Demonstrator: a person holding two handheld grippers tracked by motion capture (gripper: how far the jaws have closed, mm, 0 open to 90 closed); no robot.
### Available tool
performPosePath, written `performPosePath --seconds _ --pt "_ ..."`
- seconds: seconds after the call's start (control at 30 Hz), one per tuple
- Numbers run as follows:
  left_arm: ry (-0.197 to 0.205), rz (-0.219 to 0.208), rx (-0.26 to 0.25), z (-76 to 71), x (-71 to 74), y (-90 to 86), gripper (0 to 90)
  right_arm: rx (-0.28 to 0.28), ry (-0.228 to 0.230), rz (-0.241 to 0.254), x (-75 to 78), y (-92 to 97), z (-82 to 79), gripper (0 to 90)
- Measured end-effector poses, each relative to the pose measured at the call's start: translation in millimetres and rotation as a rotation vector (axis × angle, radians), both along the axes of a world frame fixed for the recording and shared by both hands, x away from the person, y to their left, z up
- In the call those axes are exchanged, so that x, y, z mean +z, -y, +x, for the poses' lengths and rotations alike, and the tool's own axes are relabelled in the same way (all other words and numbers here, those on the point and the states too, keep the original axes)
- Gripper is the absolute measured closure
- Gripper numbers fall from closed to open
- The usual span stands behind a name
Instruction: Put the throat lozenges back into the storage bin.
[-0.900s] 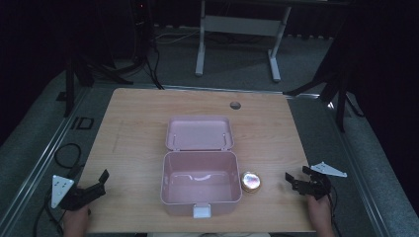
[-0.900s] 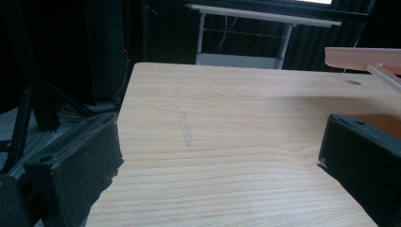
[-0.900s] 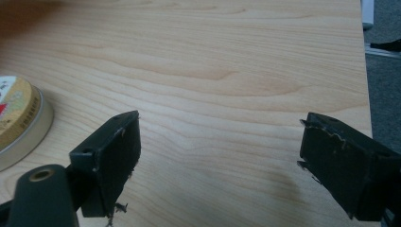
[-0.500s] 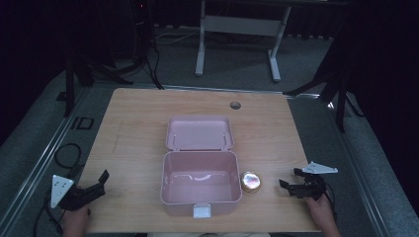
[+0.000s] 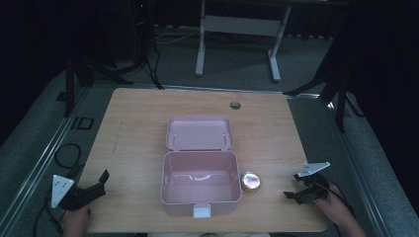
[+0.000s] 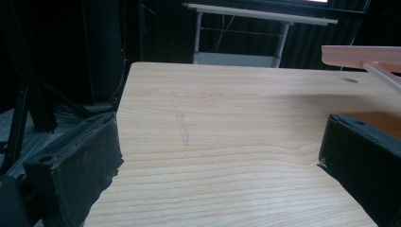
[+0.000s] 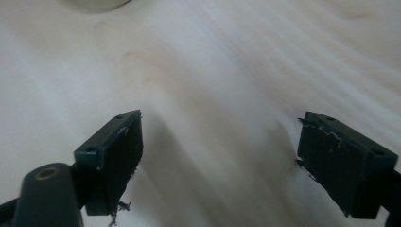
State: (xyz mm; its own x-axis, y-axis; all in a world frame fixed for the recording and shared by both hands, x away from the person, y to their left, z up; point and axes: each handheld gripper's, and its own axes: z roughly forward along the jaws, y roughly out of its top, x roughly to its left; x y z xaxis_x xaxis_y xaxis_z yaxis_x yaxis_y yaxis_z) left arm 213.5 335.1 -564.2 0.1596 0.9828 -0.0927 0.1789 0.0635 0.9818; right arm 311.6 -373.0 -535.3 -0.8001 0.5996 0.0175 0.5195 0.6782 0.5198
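Since the earlier frames, your right hand-held gripper has dropped lower and swung to point left across the table, toward the small round tin; your left hand-held gripper has not shifted.

Item 1, pink box: open, lid laid back flat behind it, interior bare as far as can be seen. Centre of table.

Item 2, small round tin: on the table just beside the box's right wall, untouched.

Progress, as judged: nothing is grasped yet; the reach for the tin has begun, while picking it up and likely placing it in the box remain.

Right hand-held gripper: jaws spread wide, low over bare wood, well short of the tin, whose pale edge sits at the top of the right gripper view.

Left hand-held gripper: jaws spread, parked at the near left corner, aimed along the table, box lid edge ahead to its right.
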Motion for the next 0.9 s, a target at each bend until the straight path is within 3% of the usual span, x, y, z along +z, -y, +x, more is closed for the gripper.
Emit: performPosePath --seconds 0.2,0.33,0.47,0.5,0.53,0.63,0.7,0.8,0.9 --pt "0.000 0.000 -0.001 0.0 0.0 0.0 0.4 0.100 -0.121 -0.160 10.3 -10.0 1.2 14.2" --pt "0.002 -0.002 -0.006 -0.1 -0.1 -0.3 0.4 0.157 -0.140 -0.251 17.7 -16.3 2.9 12.7" --pt "0.000 -0.003 -0.005 0.0 0.0 -0.4 0.4 0.215 -0.174 -0.374 22.4 -24.5 5.4 12.9" --pt "0.000 -0.003 -0.005 0.0 0.0 -0.4 0.4 0.215 -0.174 -0.374 22.4 -24.5 5.4 12.9" --pt "0.001 -0.003 -0.006 0.0 0.0 -0.4 0.4 0.236 -0.206 -0.422 23.7 -29.8 6.8 13.0" --pt "0.003 -0.006 -0.005 -0.2 -0.1 -0.7 0.4 0.250 -0.255 -0.441 28.1 -35.8 11.3 13.4" --pt "0.003 -0.010 -0.006 -0.2 -0.1 -1.0 0.4 0.260 -0.255 -0.463 30.1 -41.2 12.3 13.7" --pt "0.002 -0.010 -0.007 0.0 -0.1 -1.1 0.4 0.308 -0.213 -0.531 28.9 -53.2 7.1 13.2" --pt "0.001 -0.009 -0.007 -0.1 -0.1 -1.1 0.4 0.354 -0.213 -0.530 27.2 -67.1 4.9 13.1"
